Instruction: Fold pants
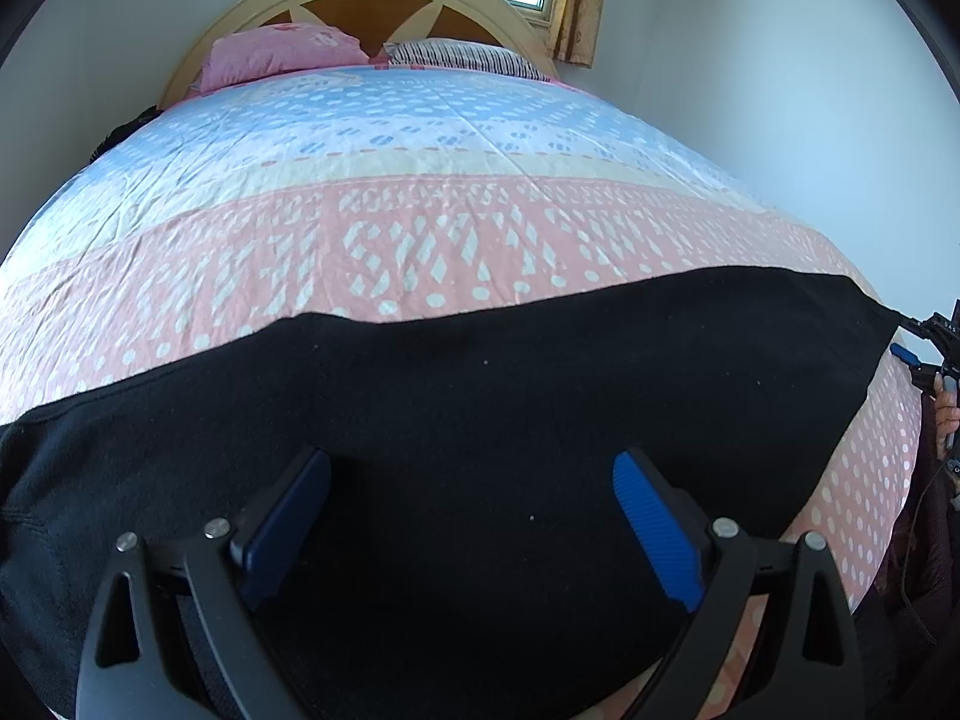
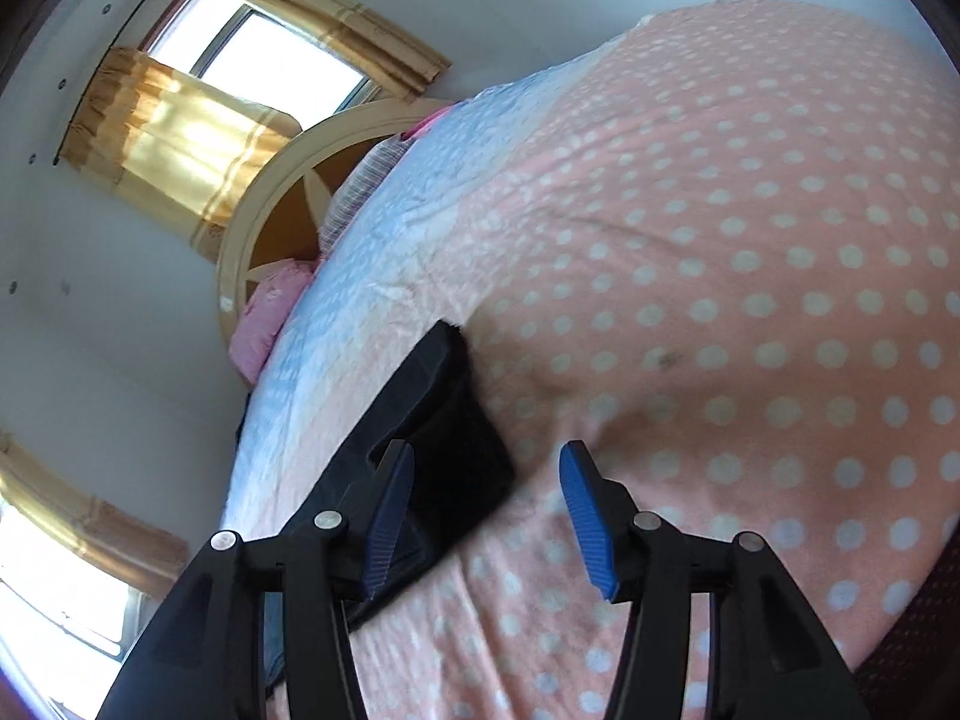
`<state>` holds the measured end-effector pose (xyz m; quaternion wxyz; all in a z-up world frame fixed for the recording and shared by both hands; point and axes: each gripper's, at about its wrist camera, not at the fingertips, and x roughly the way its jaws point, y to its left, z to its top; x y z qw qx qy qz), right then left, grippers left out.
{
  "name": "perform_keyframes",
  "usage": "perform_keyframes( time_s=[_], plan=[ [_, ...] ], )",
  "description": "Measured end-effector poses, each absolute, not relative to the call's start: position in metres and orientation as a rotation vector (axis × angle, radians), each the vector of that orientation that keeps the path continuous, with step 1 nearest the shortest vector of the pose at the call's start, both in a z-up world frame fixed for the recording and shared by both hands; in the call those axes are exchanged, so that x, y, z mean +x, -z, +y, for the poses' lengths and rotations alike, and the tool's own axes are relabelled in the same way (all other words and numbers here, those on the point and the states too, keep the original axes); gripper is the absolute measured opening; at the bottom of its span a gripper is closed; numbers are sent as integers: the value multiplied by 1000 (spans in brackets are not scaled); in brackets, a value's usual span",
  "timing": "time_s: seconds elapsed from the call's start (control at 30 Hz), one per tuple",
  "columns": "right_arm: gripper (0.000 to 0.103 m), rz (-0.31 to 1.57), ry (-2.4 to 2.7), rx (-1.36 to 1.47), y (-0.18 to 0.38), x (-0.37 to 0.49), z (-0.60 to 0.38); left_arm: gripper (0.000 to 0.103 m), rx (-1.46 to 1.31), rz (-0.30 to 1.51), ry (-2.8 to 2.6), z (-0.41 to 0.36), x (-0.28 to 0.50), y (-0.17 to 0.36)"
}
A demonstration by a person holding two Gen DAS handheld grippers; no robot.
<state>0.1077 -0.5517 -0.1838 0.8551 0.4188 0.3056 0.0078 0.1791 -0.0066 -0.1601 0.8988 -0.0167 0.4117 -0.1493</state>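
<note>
The black pants [image 1: 456, 420], soft and limp, are spread across the lower frame on the bed [image 1: 420, 228], best gripped at an edge; both the left gripper [image 1: 472, 531] and right gripper [image 2: 486, 516] are spread, pinching nothing.

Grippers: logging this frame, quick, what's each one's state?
Left gripper: open above the black pants, holding nothing.
Right gripper: open, holding nothing.
</note>
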Motion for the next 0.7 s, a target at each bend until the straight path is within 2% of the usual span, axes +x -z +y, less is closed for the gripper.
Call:
perform_keyframes(
  time_s=[0.2,0.4,0.47,0.7],
  plan=[
    [53,646,-9,901,191,117,-544,98,-46,840,305,-4,178,159],
    [53,599,-69,1091,208,105,-570,98,-115,835,314,5,179,159],
    [57,594,-93,1119,210,107,-571,98,-106,835,311,3,179,159],
    [60,625,-69,1020,200,120,-558,98,-108,826,307,5,178,158]
  ],
)
